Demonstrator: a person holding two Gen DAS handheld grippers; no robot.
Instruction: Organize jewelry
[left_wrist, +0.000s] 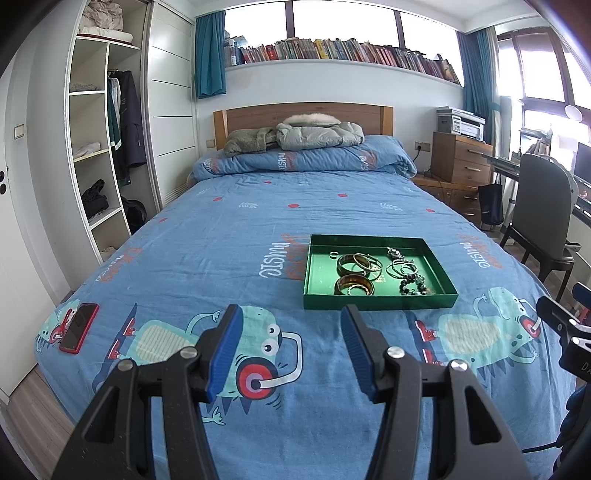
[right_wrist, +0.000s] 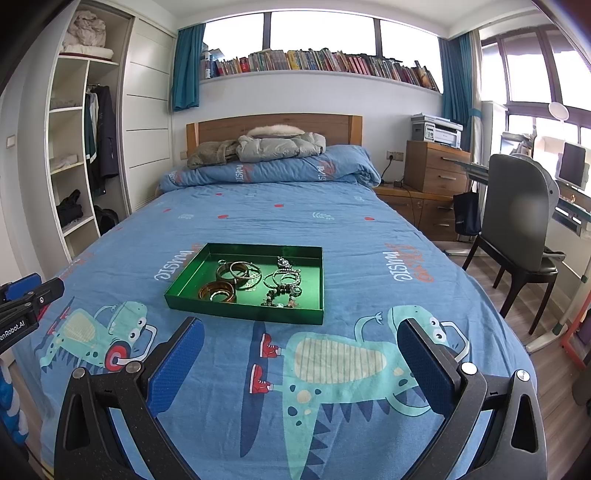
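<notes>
left tool (left_wrist: 291, 314) released | right tool (right_wrist: 301, 330) released, wider | green tray (right_wrist: 243, 312) holds bangles (right_wrist: 236, 275), on bed (right_wrist: 369, 236)

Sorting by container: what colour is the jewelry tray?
Green; the tray shows best in the right wrist view.

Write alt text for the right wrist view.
A green tray of bangles and beaded bracelets sits on a bed with a blue dinosaur-print cover. The open right gripper hovers in the foreground, holding nothing, with the left gripper at the left edge. Behind are a wardrobe, bookshelf and chair.
</notes>
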